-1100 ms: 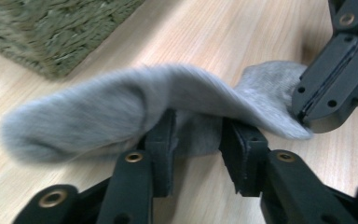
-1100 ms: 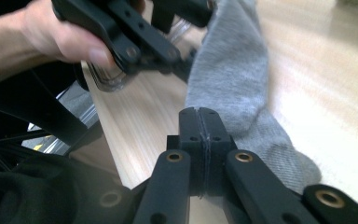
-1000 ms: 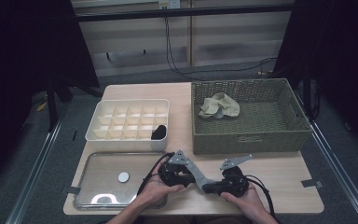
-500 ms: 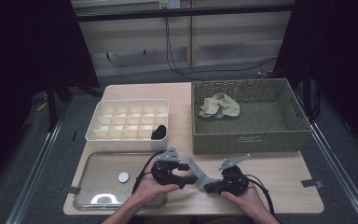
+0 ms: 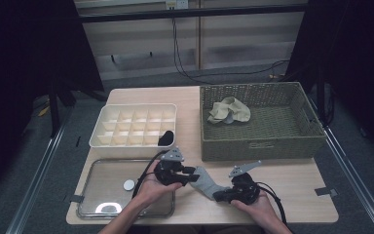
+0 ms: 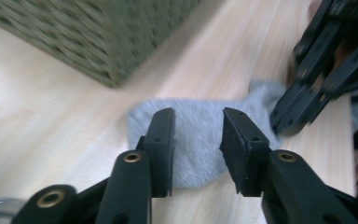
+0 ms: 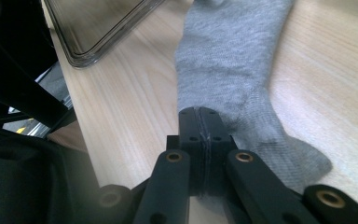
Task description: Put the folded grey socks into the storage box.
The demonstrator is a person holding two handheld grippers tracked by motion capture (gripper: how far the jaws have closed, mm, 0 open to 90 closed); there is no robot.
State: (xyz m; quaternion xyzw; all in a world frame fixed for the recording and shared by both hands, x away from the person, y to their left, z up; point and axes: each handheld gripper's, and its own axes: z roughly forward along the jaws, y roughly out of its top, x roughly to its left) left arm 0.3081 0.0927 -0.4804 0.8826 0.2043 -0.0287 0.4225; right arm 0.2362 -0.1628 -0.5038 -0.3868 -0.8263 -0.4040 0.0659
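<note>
right tongs (image 7: 200,122) pinch flat knitted grey sock (image 7: 233,60); left tongs (image 6: 196,135) parted.

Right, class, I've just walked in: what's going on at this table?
A person works a grey sock lying on the table with two tongs. The right tongs are shut on one end of it. The left tongs are open over the other end. A pale sock lies in the basket.
</note>
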